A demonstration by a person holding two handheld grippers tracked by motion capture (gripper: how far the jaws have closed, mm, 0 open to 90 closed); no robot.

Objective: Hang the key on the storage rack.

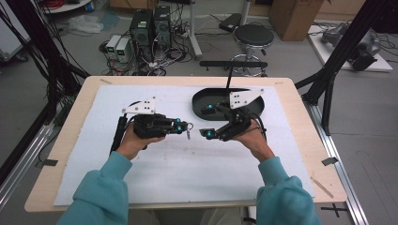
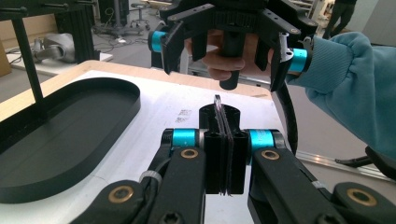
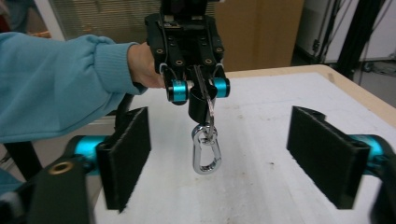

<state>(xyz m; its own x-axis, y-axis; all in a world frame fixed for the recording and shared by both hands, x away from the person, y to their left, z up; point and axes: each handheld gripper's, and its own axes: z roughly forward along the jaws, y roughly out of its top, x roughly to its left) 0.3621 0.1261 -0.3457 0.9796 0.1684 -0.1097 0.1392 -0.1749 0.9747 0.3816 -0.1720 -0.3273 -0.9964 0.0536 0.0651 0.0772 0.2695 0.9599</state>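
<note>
High view: our left tool (image 1: pixel 184 126) and right tool (image 1: pixel 210 134) face each other over the table (image 1: pixel 291 93).
Left gripper view: jaws clenched on a thin strap.
Right gripper view: carabiner (image 3: pixel 206 150) hangs from left tool; right jaws spread wide (centre it before closing).

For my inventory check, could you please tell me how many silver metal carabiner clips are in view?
1: the silver metal carabiner clip hangs from the shut left gripper, above the white mat. None other visible.

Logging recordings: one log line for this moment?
left hand-held gripper: shut on carabiner | right hand-held gripper: open, facing it | black tray: empty
</note>
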